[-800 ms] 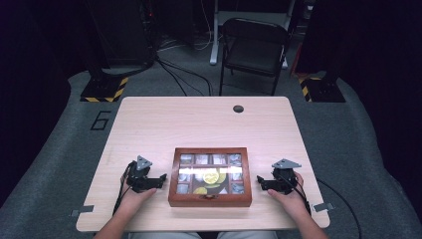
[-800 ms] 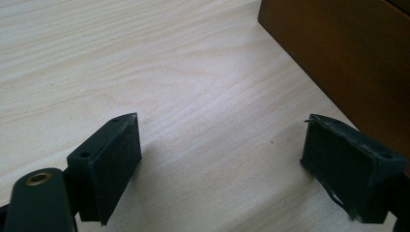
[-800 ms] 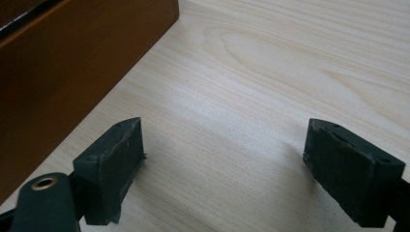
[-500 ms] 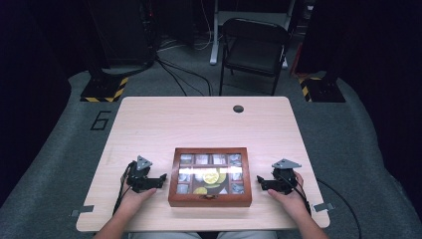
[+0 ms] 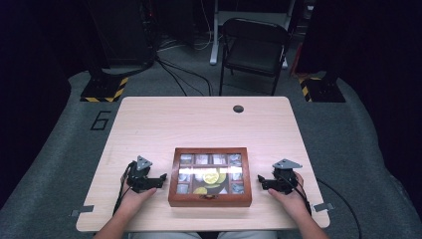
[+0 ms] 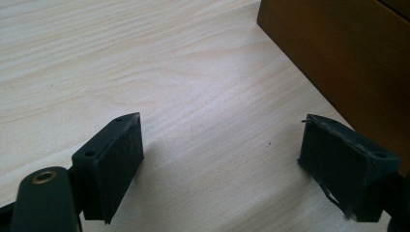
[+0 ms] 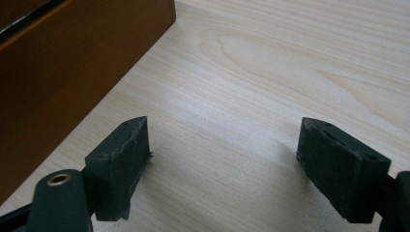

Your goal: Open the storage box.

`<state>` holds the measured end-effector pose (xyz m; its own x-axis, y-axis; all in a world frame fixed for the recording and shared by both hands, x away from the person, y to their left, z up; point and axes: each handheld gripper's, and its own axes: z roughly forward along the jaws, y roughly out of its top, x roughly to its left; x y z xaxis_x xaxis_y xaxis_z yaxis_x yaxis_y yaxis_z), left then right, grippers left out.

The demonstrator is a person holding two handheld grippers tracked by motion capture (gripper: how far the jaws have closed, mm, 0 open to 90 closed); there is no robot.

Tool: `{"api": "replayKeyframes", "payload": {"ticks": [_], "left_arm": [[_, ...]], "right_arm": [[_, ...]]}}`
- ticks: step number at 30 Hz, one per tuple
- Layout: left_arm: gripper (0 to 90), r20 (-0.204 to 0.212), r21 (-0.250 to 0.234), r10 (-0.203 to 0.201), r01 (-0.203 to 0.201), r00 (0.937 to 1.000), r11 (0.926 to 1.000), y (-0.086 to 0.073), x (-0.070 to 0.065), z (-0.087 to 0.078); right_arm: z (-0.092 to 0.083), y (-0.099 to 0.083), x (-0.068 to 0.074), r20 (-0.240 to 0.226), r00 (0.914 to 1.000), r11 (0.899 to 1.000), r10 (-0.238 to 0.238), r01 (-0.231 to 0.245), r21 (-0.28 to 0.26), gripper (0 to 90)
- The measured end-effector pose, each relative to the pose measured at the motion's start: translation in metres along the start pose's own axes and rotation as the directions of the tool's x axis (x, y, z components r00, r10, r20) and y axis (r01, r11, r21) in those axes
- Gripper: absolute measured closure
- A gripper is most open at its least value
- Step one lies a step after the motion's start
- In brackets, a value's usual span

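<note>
A brown wooden box (image 5: 210, 178) with a glass-paned lid sits near the table's front edge; yellow items show through the panes, and a small metal clasp is on its front. My left gripper (image 5: 161, 179) rests on the table just left of the box, open, with only bare wood between its pads (image 6: 220, 159). The box's side wall (image 6: 348, 53) stands close beside its right pad. My right gripper (image 5: 261, 180) rests just right of the box, also open and empty (image 7: 222, 166), with the box wall (image 7: 63, 67) at its left.
The light wooden table (image 5: 199, 124) has a round cable hole (image 5: 238, 108) at the back. A black folding chair (image 5: 251, 47) stands beyond the table. Yellow-black striped stand bases (image 5: 103, 89) sit on the grey floor at both back corners.
</note>
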<state>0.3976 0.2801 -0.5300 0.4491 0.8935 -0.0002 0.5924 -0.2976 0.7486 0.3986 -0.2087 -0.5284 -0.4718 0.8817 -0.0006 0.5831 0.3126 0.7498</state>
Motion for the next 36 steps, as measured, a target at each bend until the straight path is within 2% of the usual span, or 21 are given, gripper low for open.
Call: {"api": "replayKeyframes", "payload": {"ticks": [5, 6, 8, 15, 18, 19, 20, 21, 22, 25, 27, 28, 29, 30, 32, 35, 36], "left_arm": [[15.4, 0.008, 0.0, 0.009, -0.009, 0.9999, 1.0, 0.0, 0.0, 0.0], [15.3, 0.025, 0.004, 0.0, 0.0, 0.9997, 1.0, 0.0, 0.002, -0.001], [15.4, 0.032, -0.004, -0.014, 0.014, 0.9994, 0.9999, 0.0, 0.003, -0.001], [15.7, 0.028, 0.004, -0.003, 0.003, 0.9996, 1.0, 0.0, 0.002, -0.001], [15.8, 0.025, -0.001, -0.002, 0.002, 0.9997, 1.0, 0.0, 0.002, -0.001], [16.5, 0.031, 0.01, -0.012, 0.012, 0.9994, 0.9999, 0.0, 0.003, -0.003], [20.5, 0.036, 0.005, -0.039, 0.039, 0.9986, 0.9992, 0.001, 0.005, -0.006], [21.4, 0.036, 0.005, -0.039, 0.039, 0.9986, 0.9992, 0.001, 0.005, -0.006], [22.2, 0.03, 0.006, -0.061, 0.061, 0.9977, 0.9981, 0.002, 0.006, -0.011], [23.3, 0.022, -0.004, -0.062, 0.062, 0.9978, 0.9981, 0.003, 0.007, -0.017], [27.3, 0.044, -0.003, -0.069, 0.069, 0.9966, 0.9976, 0.006, 0.007, -0.023], [29.3, 0.052, -0.02, -0.086, 0.087, 0.995, 0.996, 0.009, 0.006, -0.03], [30.4, 0.052, -0.02, -0.086, 0.087, 0.995, 0.996, 0.009, 0.006, -0.03], [30.4, 0.074, -0.029, -0.1, 0.103, 0.9922, 0.9943, 0.012, 0.006, -0.036], [31.2, 0.089, -0.027, -0.09, 0.093, 0.9919, 0.9953, 0.016, 0.003, -0.043], [31.8, 0.11, -0.024, -0.058, 0.061, 0.9922, 0.9978, 0.018, -0.002, -0.053], [32.1, 0.115, -0.026, -0.048, 0.051, 0.9922, 0.9983, 0.018, -0.005, -0.058]], "right_arm": [[0.0, 0.0, 0.0, 0.0, 1.0, 1.0, -0.001, 0.001, 0.0, 18.9], [0.0, 0.0, 0.0, 0.001, 1.0, 1.0, 0.001, -0.001, -0.002, 19.4], [0.0, 0.0, -0.001, -0.004, 1.0, 1.0, 0.001, -0.001, -0.001, 19.9], [0.0, 0.0, 0.0, -0.001, 1.0, 1.0, 0.005, -0.005, 0.004, 19.1], [-0.002, 0.0, -0.001, 0.006, 1.0, 1.0, -0.001, 0.001, 0.003, 25.1], [-0.004, 0.001, -0.001, 0.007, 0.9999, 1.0, -0.007, 0.007, 0.012, 27.1], [-0.006, 0.001, 0.0, 0.031, 0.9992, 1.0, -0.025, 0.025, 0.012, 27.6], [-0.006, 0.001, 0.0, 0.031, 0.9992, 1.0, -0.025, 0.025, 0.012, 27.6], [-0.011, 0.003, 0.001, 0.02, 0.9998, 1.0, -0.006, 0.006, 0.005, 28.0], [-0.016, 0.006, 0.001, 0.011, 0.9999, 1.0, 0.007, -0.007, -0.006, 28.7], [-0.022, 0.009, 0.002, -0.004, 0.9998, 1.0, 0.02, -0.02, -0.008, 28.7], [-0.027, 0.01, 0.004, -0.009, 0.9999, 1.0, 0.008, -0.008, -0.009, 28.8], [-0.027, 0.01, 0.004, -0.009, 0.9999, 1.0, 0.008, -0.008, -0.009, 28.8], [-0.029, 0.011, 0.005, -0.01, 0.9999, 1.0, 0.005, -0.005, -0.008, 28.8], [-0.04, 0.016, 0.01, -0.022, 0.9991, 0.999, -0.037, 0.037, -0.008, 29.1], [-0.049, 0.019, 0.015, -0.035, 0.9973, 0.998, -0.064, 0.064, -0.008, 30.0], [-0.056, 0.021, 0.021, -0.047, 0.9946, 0.996, -0.092, 0.092, -0.002, 30.8]]}}
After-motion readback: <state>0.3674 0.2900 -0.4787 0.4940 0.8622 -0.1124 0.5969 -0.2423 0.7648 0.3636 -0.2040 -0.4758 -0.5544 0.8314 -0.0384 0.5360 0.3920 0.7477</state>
